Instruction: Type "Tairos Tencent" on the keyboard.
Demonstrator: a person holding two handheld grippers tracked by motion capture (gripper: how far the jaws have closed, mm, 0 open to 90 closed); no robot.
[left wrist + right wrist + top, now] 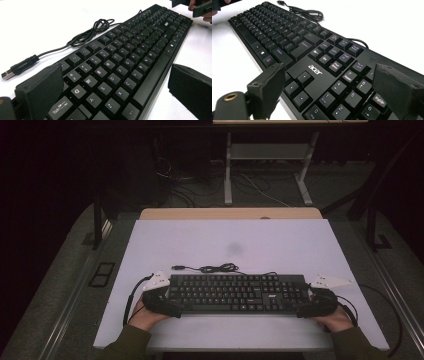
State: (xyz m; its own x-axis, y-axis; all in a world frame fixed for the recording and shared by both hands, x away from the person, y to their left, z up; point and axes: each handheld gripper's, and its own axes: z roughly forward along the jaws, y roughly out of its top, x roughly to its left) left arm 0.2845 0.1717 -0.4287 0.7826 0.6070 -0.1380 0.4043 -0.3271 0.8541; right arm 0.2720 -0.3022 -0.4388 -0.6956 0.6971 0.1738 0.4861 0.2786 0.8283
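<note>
The person's hands bring the left gripper and right gripper, jaws spread, astride opposite ends of the Acer keyboard near the white table's front edge, likely readying a two-ended lift.

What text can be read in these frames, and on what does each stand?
"acer": on the keyboard body, above the arrow keys.
"Tab", "Q", "W", "E", "R", "A", "S", "D", "Z", "X", "C", "Alt": keycaps at its left end.
"Num Lock", "Home", "PgUp", "End", "Ins", digits 0 to 8: keypad caps.
"Page Up", "Page Down": caps above the arrows.
Function-row and far keycaps: too small or blurred to read.
</note>
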